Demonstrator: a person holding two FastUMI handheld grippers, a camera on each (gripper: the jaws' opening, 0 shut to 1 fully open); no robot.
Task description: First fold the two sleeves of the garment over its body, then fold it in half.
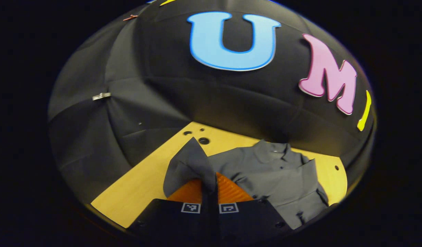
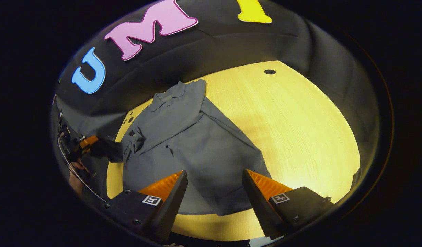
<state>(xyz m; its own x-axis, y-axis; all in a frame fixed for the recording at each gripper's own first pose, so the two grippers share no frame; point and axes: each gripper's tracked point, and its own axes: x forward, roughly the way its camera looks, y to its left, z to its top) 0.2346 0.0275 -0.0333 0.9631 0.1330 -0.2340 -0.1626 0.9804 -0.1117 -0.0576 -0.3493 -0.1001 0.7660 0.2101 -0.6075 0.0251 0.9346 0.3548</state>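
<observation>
Two tools work a grey shirt lying on the wooden surface. Left tool pinches a lifted sleeve; right tool hovers spread above the hem.

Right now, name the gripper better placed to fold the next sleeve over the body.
Left. The left gripper is shut on a sleeve, lifted off the table. The right gripper is open over the shirt hem.

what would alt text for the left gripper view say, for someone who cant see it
The left gripper is shut on a sleeve of a grey collared shirt, holding it pinched and raised between its fingers. The rest of the shirt lies on a light wooden table, its collar toward the black cloth wall behind.
</observation>
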